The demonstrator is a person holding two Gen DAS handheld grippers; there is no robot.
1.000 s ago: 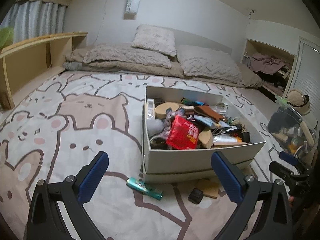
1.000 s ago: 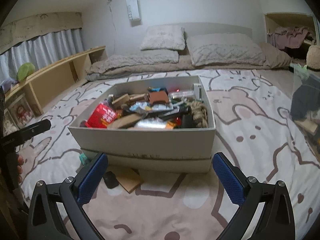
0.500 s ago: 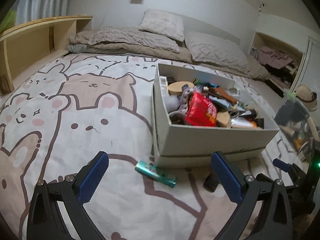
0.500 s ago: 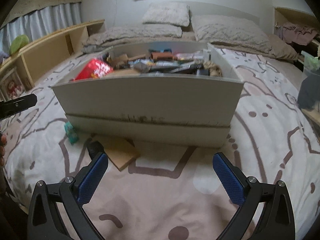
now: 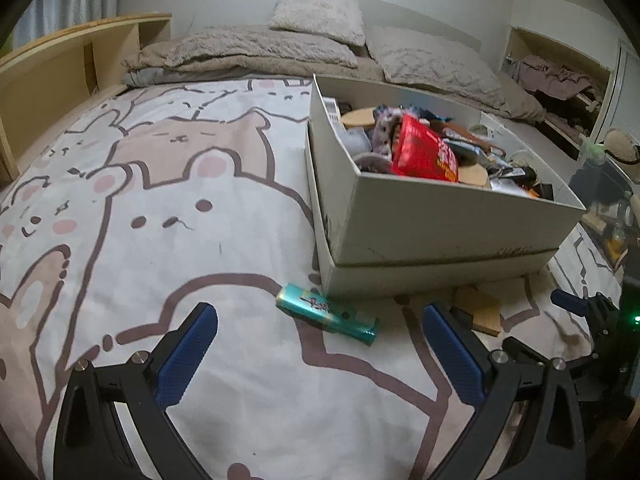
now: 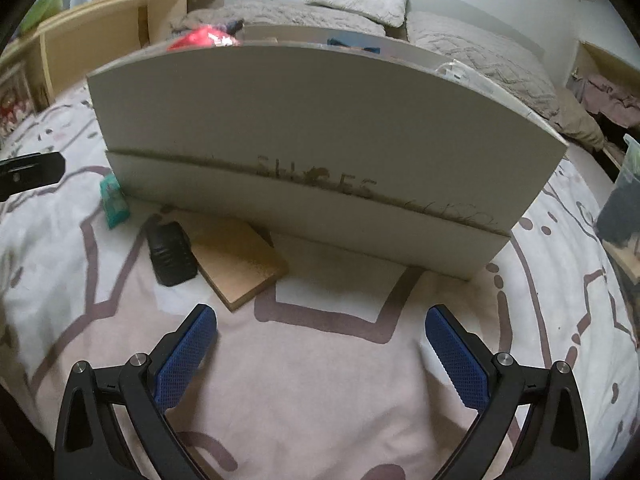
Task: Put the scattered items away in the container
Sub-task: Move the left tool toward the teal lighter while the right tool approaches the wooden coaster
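The box [image 5: 432, 216] on the bedspread [image 5: 160, 200] is already heaped full, leaving a wooden block [image 6: 236, 256], a black item [image 6: 171, 251] and a teal tube [image 5: 326, 314] outside (all by its front wall), while both the left gripper [image 5: 320, 356] and right gripper [image 6: 320, 356] gape wide, empty.

Dim, flat indoor light, soft shadows, slight motion blur, strong fisheye bending with dark corners.

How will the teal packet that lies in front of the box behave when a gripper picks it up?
The teal packet looks long, narrow and shiny, so it is probably light and could slip between the pads. It lies flat on the soft blanket, so it will probably not roll. The open left gripper is wider than the packet.
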